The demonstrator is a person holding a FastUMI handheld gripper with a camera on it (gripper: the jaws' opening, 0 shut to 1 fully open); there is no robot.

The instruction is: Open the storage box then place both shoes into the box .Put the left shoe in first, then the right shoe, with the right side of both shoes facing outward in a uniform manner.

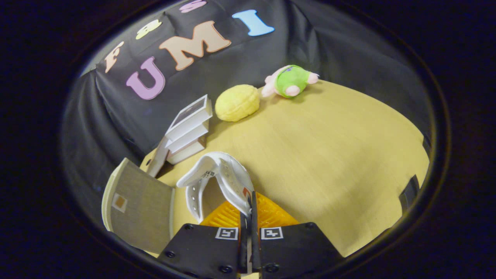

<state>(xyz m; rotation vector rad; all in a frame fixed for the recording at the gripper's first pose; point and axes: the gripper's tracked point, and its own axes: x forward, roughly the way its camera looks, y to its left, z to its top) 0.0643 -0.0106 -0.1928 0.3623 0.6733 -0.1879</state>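
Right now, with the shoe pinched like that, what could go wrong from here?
1. The gripper is shut on only a thin edge of the white shoe's collar, so the shoe may swing or slip out in transit.
2. The storage box sits close beside the dangling shoe; its open flap could catch the shoe.
3. The stack of books leans just beyond, and a wide swing might knock it.

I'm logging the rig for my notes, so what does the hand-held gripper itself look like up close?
The hand-held gripper has two flat black body plates with dark screws, each carrying a small square black-and-white marker tag. Ribbed, translucent orange parts sit ahead of the plates beside its two narrow fingers.
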